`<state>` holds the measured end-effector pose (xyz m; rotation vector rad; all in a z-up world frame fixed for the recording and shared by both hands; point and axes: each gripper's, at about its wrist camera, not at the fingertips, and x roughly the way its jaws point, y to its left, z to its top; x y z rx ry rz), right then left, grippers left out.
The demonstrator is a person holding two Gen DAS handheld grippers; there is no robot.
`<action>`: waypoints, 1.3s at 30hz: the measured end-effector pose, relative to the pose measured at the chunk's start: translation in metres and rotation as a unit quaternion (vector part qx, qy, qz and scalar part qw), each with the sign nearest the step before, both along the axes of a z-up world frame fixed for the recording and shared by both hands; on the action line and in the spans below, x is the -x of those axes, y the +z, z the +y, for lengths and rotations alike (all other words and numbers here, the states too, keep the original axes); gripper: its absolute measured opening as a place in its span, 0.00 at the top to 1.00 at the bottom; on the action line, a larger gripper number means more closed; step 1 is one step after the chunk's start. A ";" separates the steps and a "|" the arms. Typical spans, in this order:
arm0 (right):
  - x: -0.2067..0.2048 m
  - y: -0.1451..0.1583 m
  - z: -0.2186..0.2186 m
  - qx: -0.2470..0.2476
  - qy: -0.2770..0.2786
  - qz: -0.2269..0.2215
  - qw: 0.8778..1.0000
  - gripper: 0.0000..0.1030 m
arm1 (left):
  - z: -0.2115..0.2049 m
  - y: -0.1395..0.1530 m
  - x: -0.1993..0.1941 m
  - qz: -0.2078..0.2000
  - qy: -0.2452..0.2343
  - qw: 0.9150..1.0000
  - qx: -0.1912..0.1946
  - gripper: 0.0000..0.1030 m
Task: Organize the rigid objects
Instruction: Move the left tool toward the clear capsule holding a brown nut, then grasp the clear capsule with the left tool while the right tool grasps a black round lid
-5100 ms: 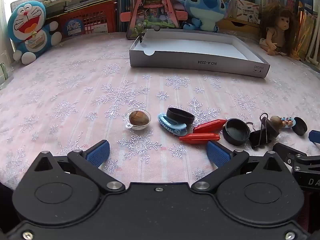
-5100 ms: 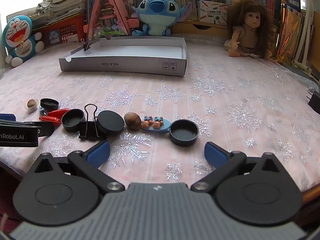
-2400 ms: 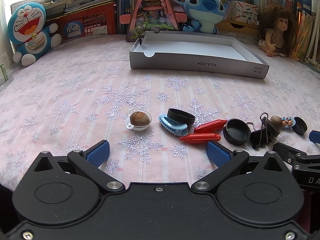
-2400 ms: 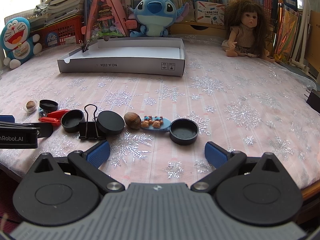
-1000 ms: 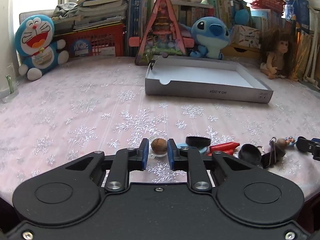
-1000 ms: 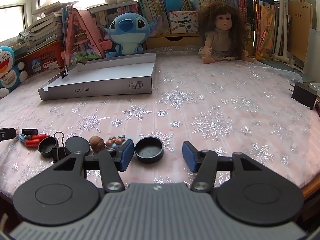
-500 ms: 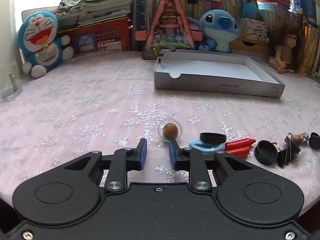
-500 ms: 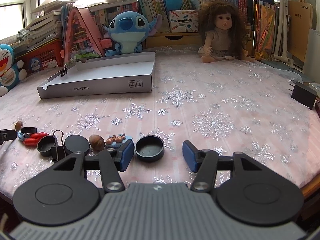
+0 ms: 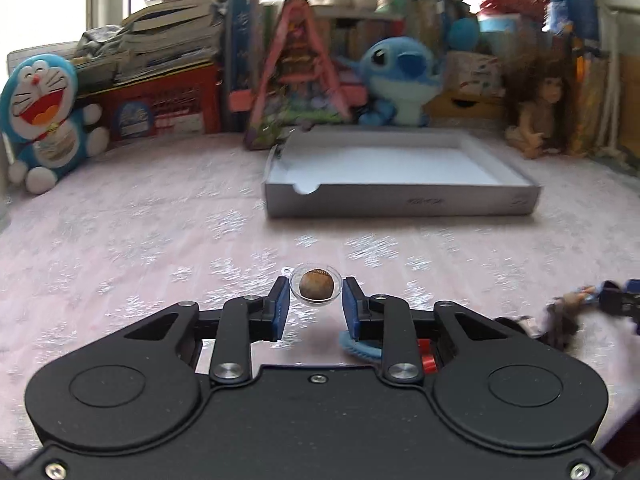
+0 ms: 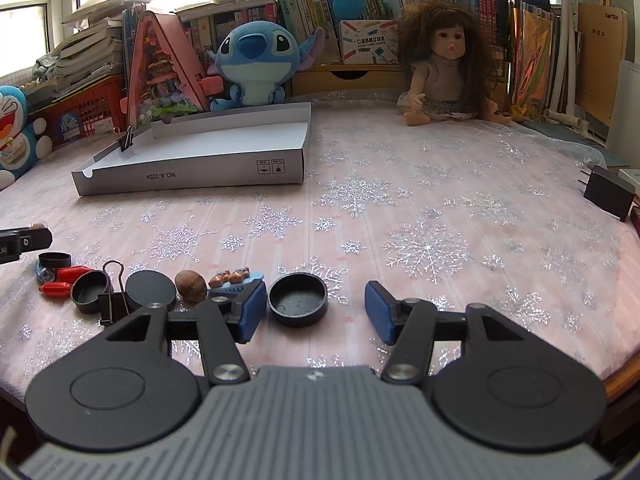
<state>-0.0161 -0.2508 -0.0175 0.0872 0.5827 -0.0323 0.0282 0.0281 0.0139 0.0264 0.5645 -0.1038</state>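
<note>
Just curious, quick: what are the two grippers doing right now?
Left gripper: jaws just opening, clear capsule between them, not gripped.
Right gripper: jaws just opening, black cap between them, untouched.

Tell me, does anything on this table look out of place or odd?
One thing: a black binder clip is clamped upright on the left wall of the white box, apart from everything else. A second binder clip lies in the row of small items near the table's front edge. Nothing looks spilled or broken.
</note>
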 end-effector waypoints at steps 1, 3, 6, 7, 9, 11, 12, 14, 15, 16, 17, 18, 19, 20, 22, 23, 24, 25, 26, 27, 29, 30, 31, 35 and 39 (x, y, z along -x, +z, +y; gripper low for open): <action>-0.001 0.000 0.000 0.000 0.000 0.000 1.000 0.36 | 0.000 0.001 0.001 -0.001 -0.004 1.000 0.004 0.74; -0.001 0.000 0.000 0.001 0.000 0.000 1.000 0.35 | -0.002 0.002 0.002 -0.002 -0.008 1.000 0.004 0.74; -0.002 0.000 0.000 0.001 0.000 0.001 1.000 0.34 | -0.001 0.000 0.001 0.000 -0.004 1.000 0.008 0.67; -0.002 0.000 0.000 0.001 0.000 0.001 1.000 0.33 | 0.000 -0.001 0.000 0.002 0.001 1.000 0.006 0.65; -0.002 0.000 0.000 0.001 0.000 0.001 1.000 0.33 | 0.001 -0.003 -0.003 0.007 0.016 1.000 -0.004 0.65; -0.002 0.000 0.000 0.001 0.000 0.001 1.000 0.33 | 0.005 -0.006 -0.005 0.015 0.029 0.999 -0.009 0.65; -0.002 0.000 0.000 0.002 0.000 0.000 1.000 0.33 | 0.007 -0.008 -0.006 0.019 0.037 0.999 -0.008 0.65; -0.002 0.000 0.000 0.002 0.000 0.001 1.000 0.33 | 0.014 -0.009 -0.007 0.023 0.053 0.998 -0.002 0.65; -0.002 0.001 0.000 0.001 0.000 0.001 1.000 0.33 | 0.017 -0.009 -0.006 0.021 0.059 0.998 0.005 0.65; -0.002 0.001 0.000 0.001 0.000 0.001 1.000 0.33 | 0.021 -0.008 -0.006 0.017 0.066 0.998 0.012 0.65; -0.002 0.001 0.001 0.002 0.000 0.001 1.000 0.33 | 0.025 -0.006 -0.005 0.014 0.073 0.997 0.016 0.65; -0.002 0.001 0.001 0.002 0.000 0.001 1.000 0.33 | 0.028 -0.005 -0.005 0.011 0.082 0.996 0.017 0.65; -0.002 0.001 0.001 0.001 0.000 0.001 1.000 0.33 | 0.032 -0.004 -0.005 0.008 0.092 0.996 0.018 0.65; -0.001 0.001 0.001 0.001 0.000 0.001 1.000 0.33 | 0.035 -0.003 -0.006 0.006 0.100 0.995 0.018 0.65; -0.003 0.001 0.000 0.001 -0.001 0.001 1.000 0.33 | 0.041 -0.002 -0.007 0.007 0.115 0.993 0.015 0.65; -0.004 0.001 -0.001 0.001 -0.001 0.001 1.000 0.33 | 0.044 -0.002 -0.008 0.010 0.122 0.992 0.013 0.65; -0.004 0.001 -0.001 0.001 -0.001 0.001 1.000 0.33 | 0.047 -0.003 -0.008 0.012 0.128 0.992 0.013 0.65; -0.004 0.001 -0.001 0.001 -0.001 0.000 1.000 0.33 | 0.050 -0.003 -0.007 0.013 0.132 0.991 0.013 0.65; -0.004 0.001 0.000 0.001 -0.001 0.001 1.000 0.33 | 0.052 -0.003 -0.006 0.013 0.137 0.990 0.013 0.65; -0.004 0.001 0.000 0.002 -0.001 0.000 1.000 0.33 | 0.054 -0.004 -0.004 0.012 0.141 0.990 0.013 0.65; -0.004 0.001 0.000 0.002 -0.001 0.000 1.000 0.33 | 0.059 -0.003 -0.002 0.010 0.149 0.989 0.014 0.65; -0.004 0.001 0.000 0.002 -0.001 0.000 1.000 0.33 | 0.061 -0.003 -0.002 0.008 0.153 0.988 0.014 0.65; -0.004 0.001 -0.001 0.002 -0.002 0.000 1.000 0.33 | 0.064 -0.003 -0.001 0.007 0.160 0.987 0.013 0.65; -0.005 0.001 -0.001 0.003 -0.002 0.000 1.000 0.33 | 0.076 0.001 -0.004 0.000 0.182 0.983 0.007 0.65; -0.005 0.001 -0.001 0.003 -0.002 0.000 1.000 0.33 | 0.085 0.003 -0.010 -0.005 0.198 0.980 -0.007 0.65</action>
